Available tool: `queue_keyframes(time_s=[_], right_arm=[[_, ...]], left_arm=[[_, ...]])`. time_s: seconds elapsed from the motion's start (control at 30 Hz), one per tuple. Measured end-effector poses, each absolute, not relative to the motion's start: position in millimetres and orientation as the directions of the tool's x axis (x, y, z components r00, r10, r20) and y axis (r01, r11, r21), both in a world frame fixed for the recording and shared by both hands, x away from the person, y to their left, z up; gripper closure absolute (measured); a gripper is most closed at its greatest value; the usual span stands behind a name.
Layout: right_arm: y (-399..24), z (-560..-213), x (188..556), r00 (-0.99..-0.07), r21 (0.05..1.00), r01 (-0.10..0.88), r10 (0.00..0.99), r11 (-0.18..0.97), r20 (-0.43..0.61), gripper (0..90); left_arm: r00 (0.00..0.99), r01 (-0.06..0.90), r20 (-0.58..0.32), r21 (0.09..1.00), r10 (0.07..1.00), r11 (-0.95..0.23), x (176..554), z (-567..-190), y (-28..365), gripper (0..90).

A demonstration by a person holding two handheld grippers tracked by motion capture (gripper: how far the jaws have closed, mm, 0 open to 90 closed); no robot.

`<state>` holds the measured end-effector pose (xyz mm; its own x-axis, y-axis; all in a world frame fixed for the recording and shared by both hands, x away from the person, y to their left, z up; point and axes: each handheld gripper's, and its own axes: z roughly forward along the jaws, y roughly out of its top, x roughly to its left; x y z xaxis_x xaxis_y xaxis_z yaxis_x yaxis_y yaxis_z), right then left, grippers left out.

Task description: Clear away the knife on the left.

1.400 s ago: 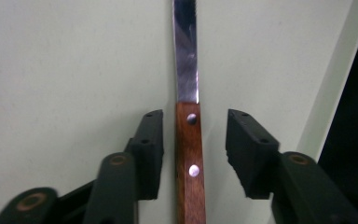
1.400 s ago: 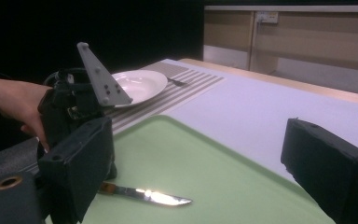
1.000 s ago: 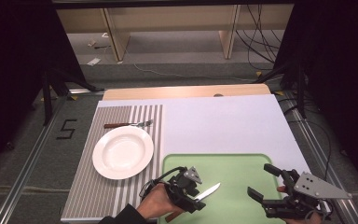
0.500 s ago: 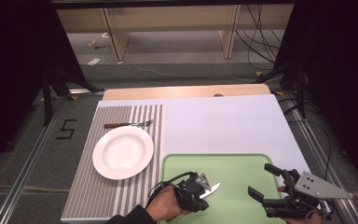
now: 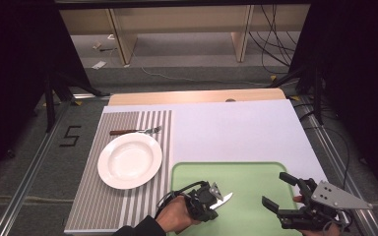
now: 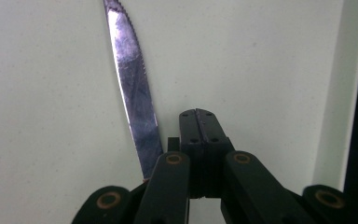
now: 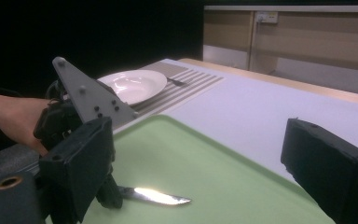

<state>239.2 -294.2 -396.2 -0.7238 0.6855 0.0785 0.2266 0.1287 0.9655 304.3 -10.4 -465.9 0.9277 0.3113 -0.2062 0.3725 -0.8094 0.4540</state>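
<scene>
Left gripper [image 5: 211, 204] has just been closed; whether the silver serrated knife [image 6: 133, 84] beside it is grasped cannot be told. Lifting it probably follows.

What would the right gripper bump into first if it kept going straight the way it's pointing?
Probably the left gripper and the knife beside it. The right gripper, jaws open, points across the green tray toward them, though depth is hard to judge.
</scene>
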Motion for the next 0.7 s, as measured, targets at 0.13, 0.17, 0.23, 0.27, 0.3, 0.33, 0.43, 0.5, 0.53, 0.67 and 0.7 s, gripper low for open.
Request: queue_keyframes(time_s=[0.13, 0.17, 0.23, 0.27, 0.3, 0.33, 0.43, 0.5, 0.53, 0.67, 0.7], right_arm=[[-295, -396, 239, -0.722, 0.965, 0.230, 0.687, 0.125, 0.083, 10.5], [-295, -396, 239, -0.721, 0.965, 0.230, 0.688, 0.124, 0.084, 10.5], [-295, -396, 239, -0.722, 0.966, 0.228, 0.687, 0.125, 0.081, 10.5], [-295, -396, 239, -0.723, 0.965, 0.229, 0.686, 0.125, 0.083, 10.6], [-294, -397, 239, -0.724, 0.964, 0.231, 0.685, 0.128, 0.082, 10.6], [-293, -397, 239, -0.724, 0.963, 0.234, 0.685, 0.132, 0.082, 10.6], [-292, -397, 239, -0.729, 0.964, 0.230, 0.680, 0.137, 0.078, 10.6], [-293, -397, 239, -0.726, 0.964, 0.232, 0.683, 0.131, 0.082, 10.6], [-294, -396, 239, -0.724, 0.964, 0.231, 0.684, 0.128, 0.083, 10.6], [-295, -396, 239, -0.724, 0.965, 0.229, 0.685, 0.125, 0.083, 10.6], [-295, -396, 239, -0.724, 0.966, 0.229, 0.685, 0.124, 0.083, 10.5]], left_arm=[[0.921, 0.389, -0.216, 0.448, 0.325, -0.805, 307, -466, -9, 89.5], [0.920, 0.392, -0.211, 0.449, 0.332, -0.802, 307, -466, -8, 89.4], [0.919, 0.394, -0.209, 0.447, 0.335, -0.803, 308, -466, -7, 89.5], [0.920, 0.393, -0.206, 0.451, 0.334, -0.801, 308, -466, -7, 89.5], [0.921, 0.390, -0.204, 0.452, 0.333, -0.802, 308, -466, -6, 89.5], [0.922, 0.387, -0.202, 0.451, 0.330, -0.804, 308, -466, -6, 89.4], [0.921, 0.390, -0.202, 0.451, 0.334, -0.803, 309, -466, -6, 89.5], [0.919, 0.393, -0.199, 0.445, 0.340, -0.805, 310, -465, -4, 89.5], [0.919, 0.394, -0.198, 0.444, 0.341, -0.805, 311, -465, -3, 89.5], [0.912, 0.410, -0.199, 0.431, 0.359, -0.803, 315, -465, 2, 89.5], [0.910, 0.414, -0.204, 0.429, 0.360, -0.803, 316, -465, 3, 89.5]])
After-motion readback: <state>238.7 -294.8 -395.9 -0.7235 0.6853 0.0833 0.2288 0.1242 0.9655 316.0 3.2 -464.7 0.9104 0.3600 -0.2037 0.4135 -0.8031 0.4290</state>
